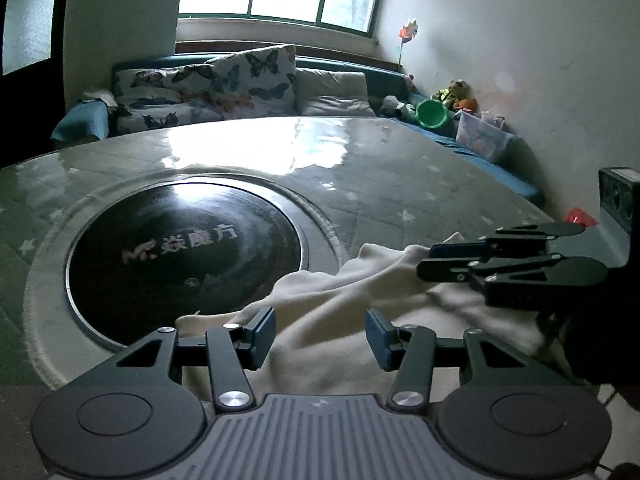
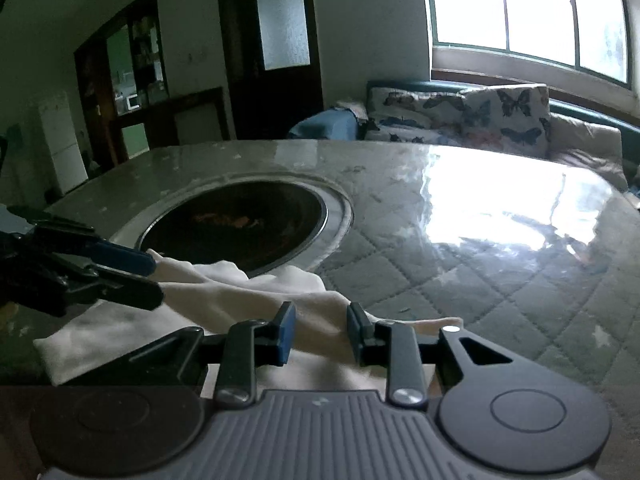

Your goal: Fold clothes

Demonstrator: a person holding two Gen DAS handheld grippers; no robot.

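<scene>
The cream garment [image 1: 352, 304] lies rumpled on the near part of the counter [image 1: 400, 168], at about 5 o'clock from the round black hotplate [image 1: 184, 252] sunk into the middle; one edge of the cloth laps over the hotplate's pale rim; in the right wrist view the same cloth [image 2: 240, 292] spreads from 9 o'clock toward the centre of the frame

The left claw [image 1: 321, 334] hangs over the cloth with its blue pads [image 1: 266, 330] well apart and nothing between them; fabric shows through the gap, but the pads do not pinch it; the right claw [image 2: 320, 330] is likewise spread open above a raised ridge of cloth, holding nothing; seen from the left wrist, the right claw [image 1: 430, 262] comes in from 3 o'clock, its tips over a peaked fold

The garment looks light, soft and limp, a thin knit that will sag and drape the moment it is lifted; it will not hold a crease by itself, and the glossy quilted cover on the counter probably lets it slide; the best hold is likely on an outer edge or corner, each claw on its own, well apart, so the cloth can be drawn flat; a grip in the bunched middle would probably gather several layers at once; folding seems hardly begun, since the cloth is not yet spread
</scene>
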